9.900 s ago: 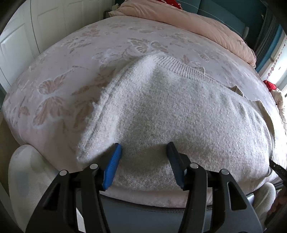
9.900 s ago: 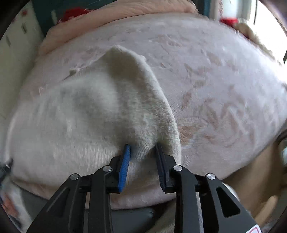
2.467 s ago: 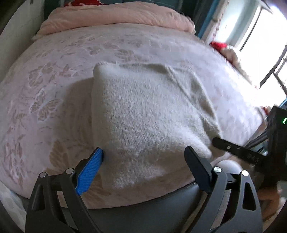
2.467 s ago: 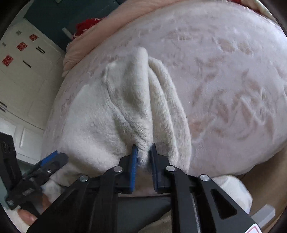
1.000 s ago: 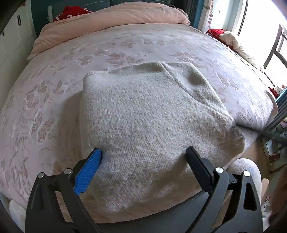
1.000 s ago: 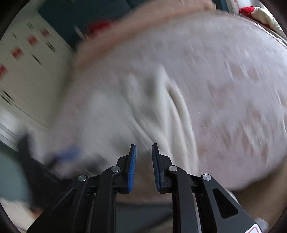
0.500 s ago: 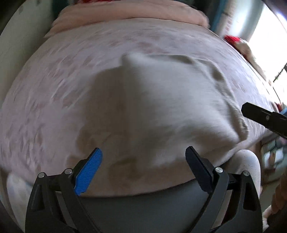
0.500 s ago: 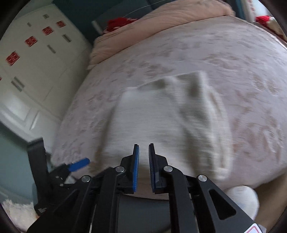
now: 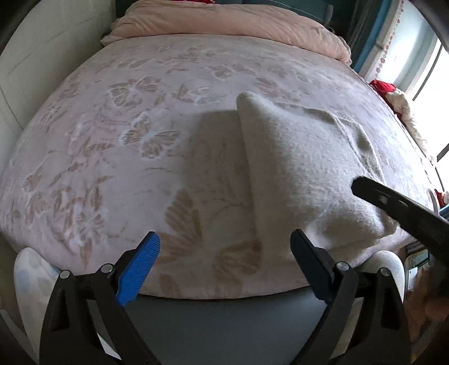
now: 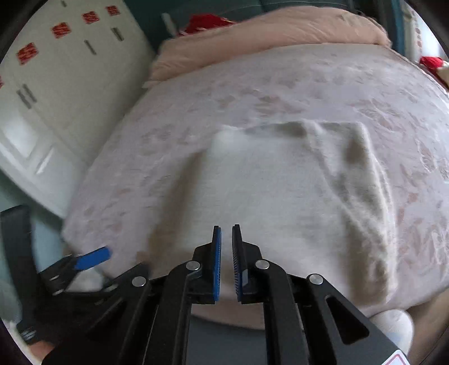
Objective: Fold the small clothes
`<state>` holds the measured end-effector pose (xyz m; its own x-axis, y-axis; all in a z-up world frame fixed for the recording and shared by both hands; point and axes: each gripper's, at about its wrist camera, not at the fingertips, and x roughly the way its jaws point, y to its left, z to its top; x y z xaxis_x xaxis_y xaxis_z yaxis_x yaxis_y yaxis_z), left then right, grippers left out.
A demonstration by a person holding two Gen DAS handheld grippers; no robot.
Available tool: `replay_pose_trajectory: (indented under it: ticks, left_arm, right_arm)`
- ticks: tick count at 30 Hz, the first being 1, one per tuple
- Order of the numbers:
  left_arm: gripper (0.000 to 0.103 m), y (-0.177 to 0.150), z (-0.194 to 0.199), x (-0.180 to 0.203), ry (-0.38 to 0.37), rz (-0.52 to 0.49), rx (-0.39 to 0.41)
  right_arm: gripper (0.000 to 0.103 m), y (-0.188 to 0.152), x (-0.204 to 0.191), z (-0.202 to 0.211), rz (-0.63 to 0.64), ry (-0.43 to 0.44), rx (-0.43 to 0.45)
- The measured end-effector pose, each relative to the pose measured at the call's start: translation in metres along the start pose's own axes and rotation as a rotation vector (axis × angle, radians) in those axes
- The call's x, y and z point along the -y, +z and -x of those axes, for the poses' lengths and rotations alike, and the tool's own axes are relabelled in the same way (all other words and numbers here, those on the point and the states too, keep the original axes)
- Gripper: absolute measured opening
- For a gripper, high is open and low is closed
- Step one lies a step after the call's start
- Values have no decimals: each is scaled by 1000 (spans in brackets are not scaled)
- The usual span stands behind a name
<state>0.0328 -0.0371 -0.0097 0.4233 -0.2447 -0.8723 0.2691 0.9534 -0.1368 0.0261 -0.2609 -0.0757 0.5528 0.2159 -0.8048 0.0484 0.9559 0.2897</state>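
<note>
Left gripper (image 9: 224, 264) is held wide apart and empty, poised over the near edge of the bed (image 9: 92, 140), just off the left fold of the sweater (image 9: 303, 174). Nothing lies between its blue pads.

Right gripper (image 10: 226, 261) is nearly pinched together, only a thin slit left between the pads, and no cloth is caught in it. It hovers above the sweater's near hem. In the left wrist view one of its black fingers is seen reaching in over the sweater's near right corner.

The sweater lies folded into a rough rectangle on the butterfly-patterned bedspread (image 9: 146, 134), toward the near edge of the bed and slightly right of centre. A tucked sleeve layer is visible as a ridge along its right side (image 10: 362, 179). A pink duvet (image 9: 230, 22) is bunched at the far edge.

Judgement: side folds look done; the final fold, near hem to far edge, appears to remain.

- Both near corners should be gripped together, all layers included.
- The right gripper must be opened before it descends.
- The lift should be kept low and even, so the tucked sleeve is not dragged out.
- Thick fuzzy knit: likely to spring back, so the fold should be pressed flat.
</note>
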Motion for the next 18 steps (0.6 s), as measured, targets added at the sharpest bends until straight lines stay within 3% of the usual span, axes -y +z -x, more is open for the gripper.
replay_pose_trajectory:
  ticks: [2, 3, 6, 8, 11, 12, 14, 18]
  left_arm:
    - [92, 3, -1, 6, -8, -20, 6]
    - [92, 3, 0, 10, -8, -34, 10]
    - [92, 7, 1, 22, 13, -92, 27]
    - [92, 9, 0, 29, 9, -112, 32]
    - [92, 14, -8, 38, -8, -107, 5]
    - [92, 15, -9, 40, -12, -106, 4]
    - [92, 22, -8, 49, -16, -124, 22]
    - [92, 36, -12, 66, -20, -151, 43]
  right_arm:
    - [1, -10, 18, -43, 5, -44, -156]
    - [1, -16, 25, -46, -8, -17, -157]
    - [3, -7, 27, 0, -92, 46, -46]
    - [3, -6, 25, 19, -75, 25, 9]
    - [0, -25, 34, -14, 9, -106, -114]
    - [0, -30, 37, -25, 23, -94, -129]
    - [0, -25, 44, -7, -39, -30, -103]
    - [4, 18, 60, 45, -104, -13, 55]
